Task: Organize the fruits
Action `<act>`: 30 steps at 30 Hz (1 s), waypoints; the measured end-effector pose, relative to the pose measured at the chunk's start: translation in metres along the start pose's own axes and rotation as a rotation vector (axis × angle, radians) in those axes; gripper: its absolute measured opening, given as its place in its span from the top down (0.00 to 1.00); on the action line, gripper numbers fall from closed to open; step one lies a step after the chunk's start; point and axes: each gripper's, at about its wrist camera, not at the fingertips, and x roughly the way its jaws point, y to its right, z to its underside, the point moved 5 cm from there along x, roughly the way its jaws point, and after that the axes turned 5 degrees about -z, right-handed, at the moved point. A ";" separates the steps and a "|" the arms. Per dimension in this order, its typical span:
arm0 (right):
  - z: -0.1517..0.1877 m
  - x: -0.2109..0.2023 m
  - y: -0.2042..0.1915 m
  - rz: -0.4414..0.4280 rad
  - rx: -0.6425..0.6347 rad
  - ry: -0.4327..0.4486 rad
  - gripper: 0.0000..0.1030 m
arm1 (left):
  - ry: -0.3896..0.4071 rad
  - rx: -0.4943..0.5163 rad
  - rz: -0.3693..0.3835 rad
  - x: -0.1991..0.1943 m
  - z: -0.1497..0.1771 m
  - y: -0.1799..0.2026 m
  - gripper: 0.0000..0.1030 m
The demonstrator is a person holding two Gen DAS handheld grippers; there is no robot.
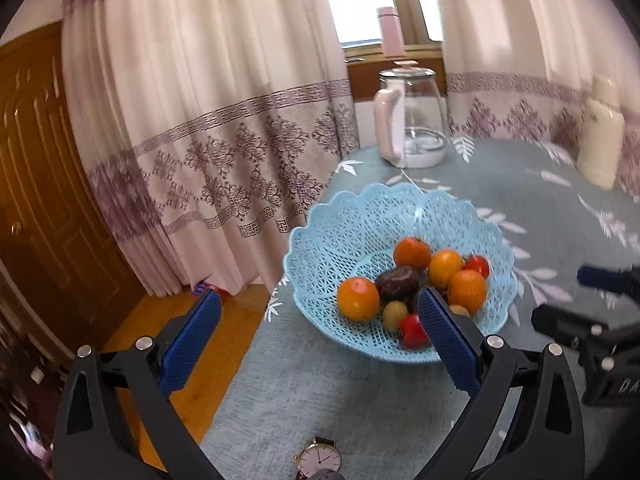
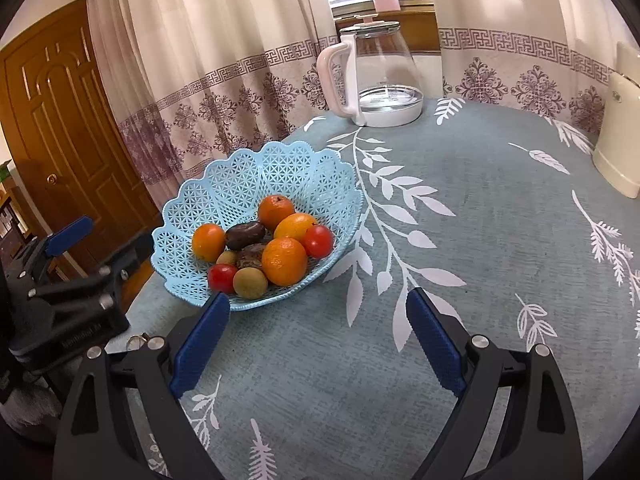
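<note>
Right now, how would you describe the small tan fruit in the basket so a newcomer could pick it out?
Start at the light blue lattice plastic basket near the left edge of the grey-blue leaf-print tablecloth. Look along its near rim, between a small red tomato and the nearest big orange. The small tan round fruit sits there: dull and matte beige, and larger than a second, paler tan fruit behind it.

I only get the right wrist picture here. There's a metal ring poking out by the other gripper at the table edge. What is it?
Observer: The left wrist view shows a wristwatch lying on the tablecloth.
Operator: Anything on the floor beside the table?
Observer: A red and blue item sits at the curtain foot.
Operator: Is the left gripper holding fruit?
Observer: No, the left gripper is open, short of the blue basket.
</note>
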 end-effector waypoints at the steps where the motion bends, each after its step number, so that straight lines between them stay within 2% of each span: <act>1: 0.000 0.000 0.000 0.002 -0.002 0.001 0.13 | -0.002 0.016 0.003 0.001 0.001 0.002 0.03; 7: 0.003 -0.003 0.000 0.018 -0.012 0.003 0.13 | -0.014 0.081 0.001 0.002 0.006 0.015 0.03; 14: 0.004 -0.007 -0.004 0.028 -0.027 0.007 0.13 | -0.009 0.087 0.005 0.000 0.005 0.014 0.03; 23: 0.003 -0.012 -0.011 0.055 -0.059 0.030 0.05 | 0.009 0.061 0.019 -0.006 0.001 0.012 0.03; 30: 0.000 -0.016 -0.010 0.091 -0.064 0.046 0.05 | 0.001 0.059 0.003 -0.003 0.001 0.013 0.03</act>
